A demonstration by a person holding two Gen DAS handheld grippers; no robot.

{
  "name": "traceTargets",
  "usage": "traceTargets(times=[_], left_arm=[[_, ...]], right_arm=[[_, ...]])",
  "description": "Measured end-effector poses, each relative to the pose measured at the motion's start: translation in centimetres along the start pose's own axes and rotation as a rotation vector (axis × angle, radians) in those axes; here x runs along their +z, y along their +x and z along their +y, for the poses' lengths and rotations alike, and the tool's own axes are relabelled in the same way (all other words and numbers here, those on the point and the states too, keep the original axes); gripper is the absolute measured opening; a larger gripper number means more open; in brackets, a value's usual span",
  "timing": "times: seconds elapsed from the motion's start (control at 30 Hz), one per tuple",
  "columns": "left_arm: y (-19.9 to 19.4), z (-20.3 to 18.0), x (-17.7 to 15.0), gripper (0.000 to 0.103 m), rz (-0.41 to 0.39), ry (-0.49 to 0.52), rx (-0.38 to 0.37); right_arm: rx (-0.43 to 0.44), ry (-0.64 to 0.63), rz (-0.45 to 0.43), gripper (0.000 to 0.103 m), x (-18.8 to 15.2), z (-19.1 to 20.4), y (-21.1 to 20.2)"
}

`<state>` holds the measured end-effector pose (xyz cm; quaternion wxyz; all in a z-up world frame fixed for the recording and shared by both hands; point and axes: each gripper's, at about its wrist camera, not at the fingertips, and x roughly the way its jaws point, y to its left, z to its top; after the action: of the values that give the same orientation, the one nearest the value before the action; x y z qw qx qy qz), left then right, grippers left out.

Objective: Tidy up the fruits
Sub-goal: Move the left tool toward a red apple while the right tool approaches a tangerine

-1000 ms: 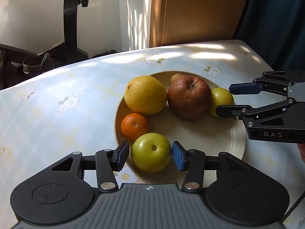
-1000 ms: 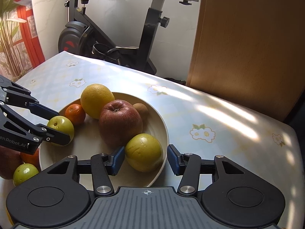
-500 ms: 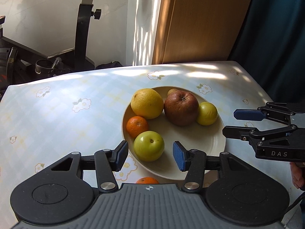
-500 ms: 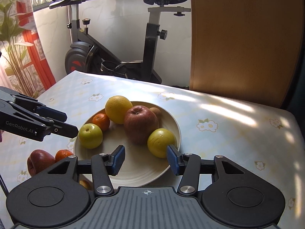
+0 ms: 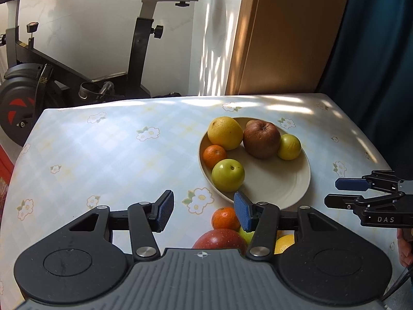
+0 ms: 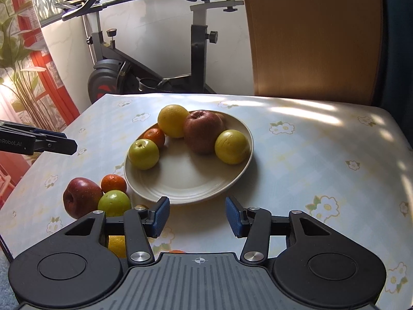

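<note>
Backing away from the round cream plate (image 6: 240,139), we are holding both grippers' fingers spread and empty, right ones narrowing; loose fruit beside it is waiting.

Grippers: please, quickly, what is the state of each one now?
Left gripper: open, holding nothing.
Right gripper: open but closing, nothing between its blue pads.

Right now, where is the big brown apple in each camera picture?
Left wrist view: brown apple at the plate's far side, right of centre.
Right wrist view: brown apple at the plate's far side, upper middle.
Shared landmark: the big yellow orange touching its left.
</note>
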<state>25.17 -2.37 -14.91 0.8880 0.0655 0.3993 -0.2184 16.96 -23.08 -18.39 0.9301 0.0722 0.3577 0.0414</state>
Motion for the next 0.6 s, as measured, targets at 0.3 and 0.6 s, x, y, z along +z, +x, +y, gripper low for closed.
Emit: traceTargets(times=[0.3, 0.6], left_arm=[[-1.1, 1.3, -0.8, 0.054, -0.01, -0.033, 0.018], [-1.1, 1.5, -1.7, 0.055, 0.001, -0.047, 0.006]], right_arm=[[0.006, 0.006, 0.027, 0.037, -1.7, 1.0, -0.4], [0.005, -0.006, 0.055, 0.036, -2.8, 1.5, -0.2]])
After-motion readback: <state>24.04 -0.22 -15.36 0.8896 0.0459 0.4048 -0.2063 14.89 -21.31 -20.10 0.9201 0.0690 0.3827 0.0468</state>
